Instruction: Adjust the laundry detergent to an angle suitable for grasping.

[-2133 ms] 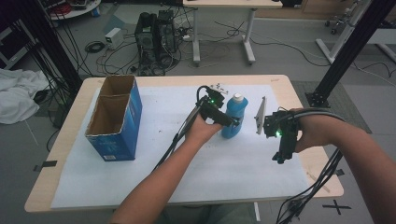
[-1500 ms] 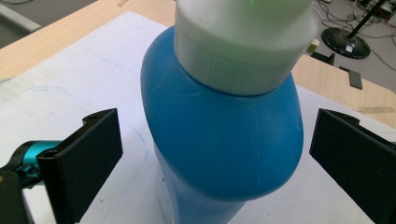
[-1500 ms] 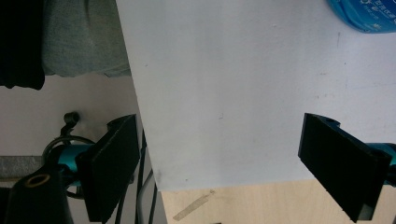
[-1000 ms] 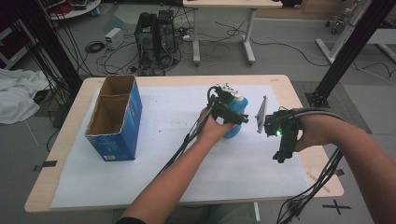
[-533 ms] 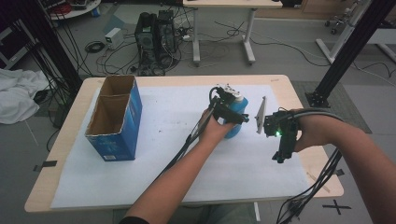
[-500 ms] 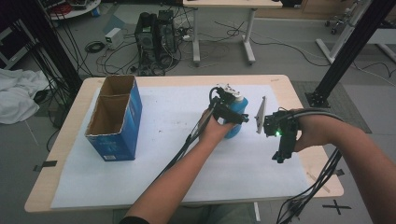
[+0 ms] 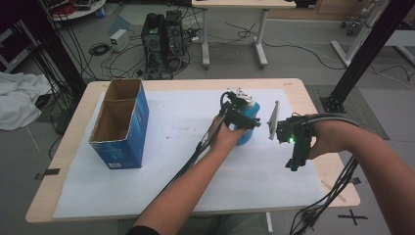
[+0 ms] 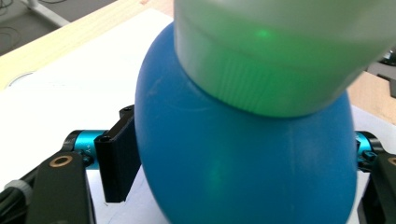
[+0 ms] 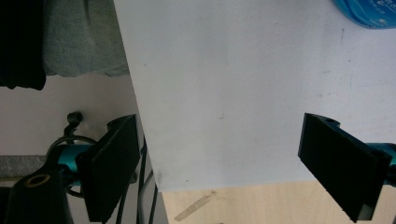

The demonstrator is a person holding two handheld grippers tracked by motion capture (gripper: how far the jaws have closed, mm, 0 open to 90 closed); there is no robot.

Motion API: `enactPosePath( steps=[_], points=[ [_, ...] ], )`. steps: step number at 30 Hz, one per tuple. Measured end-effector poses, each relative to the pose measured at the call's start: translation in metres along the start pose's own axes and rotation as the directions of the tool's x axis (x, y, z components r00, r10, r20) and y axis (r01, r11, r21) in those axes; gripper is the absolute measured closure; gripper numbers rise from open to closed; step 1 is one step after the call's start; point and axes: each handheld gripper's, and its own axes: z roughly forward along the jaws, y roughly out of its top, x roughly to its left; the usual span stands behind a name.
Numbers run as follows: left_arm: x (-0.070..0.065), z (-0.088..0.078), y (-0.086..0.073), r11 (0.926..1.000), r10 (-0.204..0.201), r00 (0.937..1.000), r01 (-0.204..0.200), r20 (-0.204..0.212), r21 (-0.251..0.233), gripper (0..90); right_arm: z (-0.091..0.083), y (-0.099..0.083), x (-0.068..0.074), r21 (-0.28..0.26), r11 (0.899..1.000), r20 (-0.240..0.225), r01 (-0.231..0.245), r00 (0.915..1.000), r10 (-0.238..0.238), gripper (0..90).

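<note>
1. A blue bottle [image 7: 246, 125] with a pale cap is seen standing upright on the white sheet [image 7: 161, 161] that covers the table [image 7: 58, 161], right of centre; much of its body is hidden in the high view by the left gripper [image 7: 241, 115] and the hand.
2. In the left gripper view the bottle [image 8: 252, 158] is seen between the two jaws; the left pad [image 8: 119, 161] is pressed to its side, the far jaw is cut off at the frame edge. The jaws have just been closing, about half shut on the bottle.
3. The cap [image 8: 275, 51] is blurred and tinted green, so no label can be read.
4. The right gripper [image 7: 296, 147] is held just right of the bottle, apart from it, jaws spread wide with nothing between them.
5. In the right gripper view the bottle's base [image 9: 366, 14] is cut off at the top corner.
6. An open blue cardboard box [image 7: 120, 125] is seen at table left, well apart.
7. A thin grey plate [image 7: 274, 120] stands between bottle and right gripper; what it is cannot be made out.
</note>
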Motion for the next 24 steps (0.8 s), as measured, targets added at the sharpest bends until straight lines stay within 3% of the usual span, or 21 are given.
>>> enactPosePath(
  steps=[3, 9, 15, 16, 19, 20, 21, 24],
  points=[
    [-0.0015, -0.0004, 0.0004, 0.9995, -0.009, 0.9998, 0.008, -0.02, -0.031, 25.6, -0.0005, 0.0002, 0.0009, -0.002, 1.0, 0.001, 0.0, 1.0, 0.0, 12.0],
    [-0.0009, -0.0018, 0.0007, 0.9997, 0.017, 0.9991, -0.018, -0.038, -0.016, 28.8, -0.0009, -0.0012, -0.0031, 0.002, 1.0, 0.003, 0.023, 0.9997, -0.023, 12.0],
    [-0.0037, 0.0007, 0.0005, 0.9997, 0.012, 0.9993, -0.013, -0.034, -0.021, 32.9, -0.0019, -0.0002, -0.0012, -0.002, 1.0, 0.0, -0.002, 1.0, 0.002, 12.0],
    [-0.0041, 0.0009, 0.0005, 0.9994, 0.025, 0.9984, -0.026, -0.051, -0.021, 34.6, -0.0018, -0.0006, -0.001, -0.004, 1.0, 0.001, -0.005, 1.0, 0.005, 12.0],
    [-0.0043, 0.0014, 0.0001, 0.9996, 0.011, 0.9987, -0.012, -0.049, -0.027, 37.6, -0.002, -0.0018, -0.0025, 0.003, 1.0, 0.001, 0.015, 0.9999, -0.015, 12.0],
    [-0.0036, 0.0004, 0.0002, 0.9994, 0.032, 0.998, -0.032, -0.055, -0.01, 37.6, -0.0018, -0.0023, -0.002, 0.003, 1.0, 0.003, 0.009, 1.0, -0.009, 12.0],
    [-0.0049, 0.0011, 0.0001, 0.9994, 0.028, 0.9982, -0.029, -0.052, -0.017, 39.9, -0.0014, -0.0027, -0.0009, -0.002, 1.0, 0.0, -0.008, 1.0, 0.008, 12.0],
    [-0.0068, 0.0014, 0.0007, 0.9985, 0.053, 0.9958, -0.054, -0.074, -0.011, 42.0, -0.0016, -0.0041, -0.002, 0.002, 1.0, 0.003, 0.012, 0.9999, -0.012, 12.0]
  ],
)
